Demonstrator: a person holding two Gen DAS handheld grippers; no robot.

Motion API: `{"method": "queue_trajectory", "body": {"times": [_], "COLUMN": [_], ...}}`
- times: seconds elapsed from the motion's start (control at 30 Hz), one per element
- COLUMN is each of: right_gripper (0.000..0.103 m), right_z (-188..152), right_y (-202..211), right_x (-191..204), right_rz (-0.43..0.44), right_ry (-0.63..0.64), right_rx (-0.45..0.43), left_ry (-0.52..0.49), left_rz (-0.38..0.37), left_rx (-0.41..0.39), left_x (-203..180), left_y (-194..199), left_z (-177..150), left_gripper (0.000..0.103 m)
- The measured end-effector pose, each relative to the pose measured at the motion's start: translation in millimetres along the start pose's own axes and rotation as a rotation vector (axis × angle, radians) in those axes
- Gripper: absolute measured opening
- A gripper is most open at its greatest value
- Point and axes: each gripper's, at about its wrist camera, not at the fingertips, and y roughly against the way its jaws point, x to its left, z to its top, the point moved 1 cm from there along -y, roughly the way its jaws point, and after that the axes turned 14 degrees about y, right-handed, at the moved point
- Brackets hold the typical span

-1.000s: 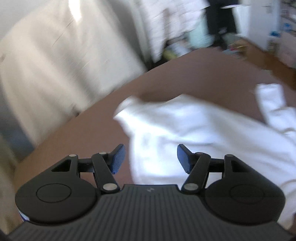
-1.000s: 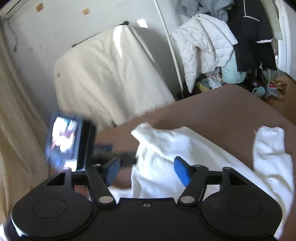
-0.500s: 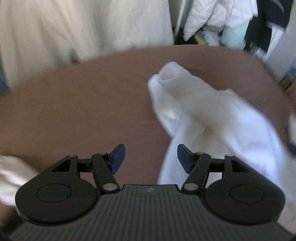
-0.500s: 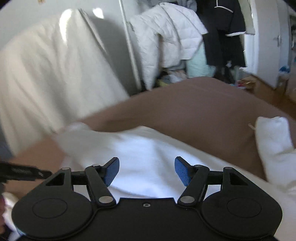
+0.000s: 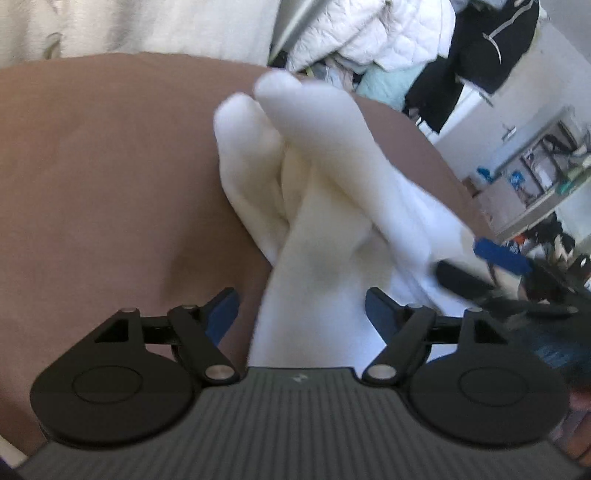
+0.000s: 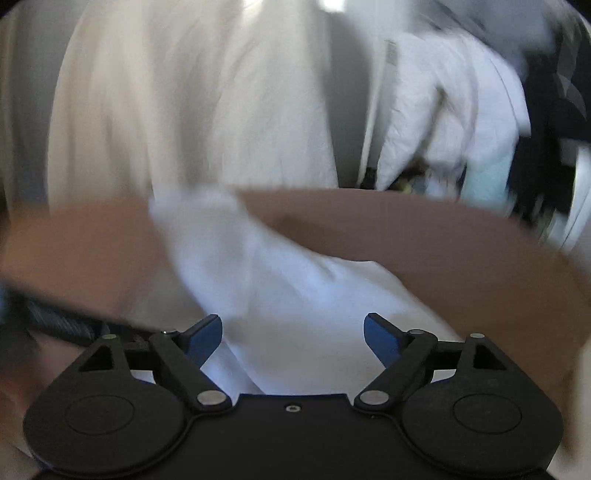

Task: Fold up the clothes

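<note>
1. Brown bedcover (image 5: 110, 177) — a soft, broad work surface filling the lower half of both wrist views; it gives under load, so a fold pressed into it is likely to skew.
2. Left gripper (image 5: 301, 314) — blue pads apart and still opening; the white garment (image 5: 317, 229) runs up between them, but neither pad presses on it. Nothing held.
3. Right gripper (image 6: 293, 332) — jaws wide and opening, white cloth beneath and between the pads, no pinch visible. Its blue tip also shows, blurred, at the right edge of the left view, close beside the cloth.
4. White garment, in the right view (image 6: 258, 266) — lies loose on the bedcover as a bunched ridge; two rounded, sleeve-like ends (image 5: 273, 99) cross at its far end. Layers overlap, edges not squared.
5. Risks, judged from this layout: either gripper closing now could catch several layers at once and drag the whole bundle; the crossed ends could twist further if lifted unevenly; the two grippers, working close together, could knock one another; blur in the right view makes an edge hard to locate.
6. Far field — pale draped sheet (image 6: 192, 110), white quilted jacket (image 5: 384, 33), dark clothing (image 5: 491, 40); well apart, not involved.
</note>
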Motion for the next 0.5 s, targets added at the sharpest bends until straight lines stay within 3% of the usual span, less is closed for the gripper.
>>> {"method": "queue_trajectory", "body": {"times": [0.03, 0.07, 0.1, 0.17, 0.2, 0.27, 0.33, 0.37, 0.43, 0.5], "right_gripper": [0.085, 0.074, 0.064, 0.027, 0.019, 0.016, 0.014, 0.003, 0.004, 0.004], "right_z": [1.0, -1.2, -3.5, -7.7, -10.0, -13.1, -16.8, -18.4, -15.4, -12.9], "right_y": [-7.5, -15.9, -22.2, -19.8, -15.7, 4.9, 32.4, 46.3, 74.5, 93.6], "right_x": [13.3, 20.3, 19.4, -1.8, -15.0, -43.6, -61.7, -70.1, -74.7, -80.1], "right_rz": [-0.076, -0.140, -0.162, -0.157, -0.153, -0.156, -0.222, -0.260, -0.421, -0.389], "right_ry": [0.090, 0.138, 0.122, -0.039, -0.132, -0.279, -0.348, -0.377, -0.354, -0.340], "right_rx": [0.045, 0.093, 0.131, 0.136, 0.123, 0.046, -0.035, -0.074, -0.109, -0.147], "left_ry": [-0.024, -0.048, -0.067, -0.122, -0.152, -0.170, -0.168, -0.158, -0.148, -0.159], "left_rz": [0.012, 0.024, 0.024, 0.018, 0.035, 0.032, 0.005, -0.026, -0.090, -0.124], "left_rx": [-0.013, -0.025, -0.030, -0.042, -0.061, -0.118, -0.188, -0.234, -0.311, -0.329], "left_x": [-4.0, -8.0, -12.4, -25.6, -32.6, -42.4, -51.1, -55.5, -63.2, -68.0], "left_y": [0.1, 0.2, 0.2, 4.5, 8.5, 20.8, 39.1, 53.4, 80.5, 91.6], "left_z": [-1.8, -3.6, -5.2, -9.4, -12.0, -12.6, -10.4, -7.7, -2.4, 0.2], "left_gripper": [0.060, 0.035, 0.018, 0.015, 0.013, 0.007, 0.008, 0.008, 0.008, 0.008]}}
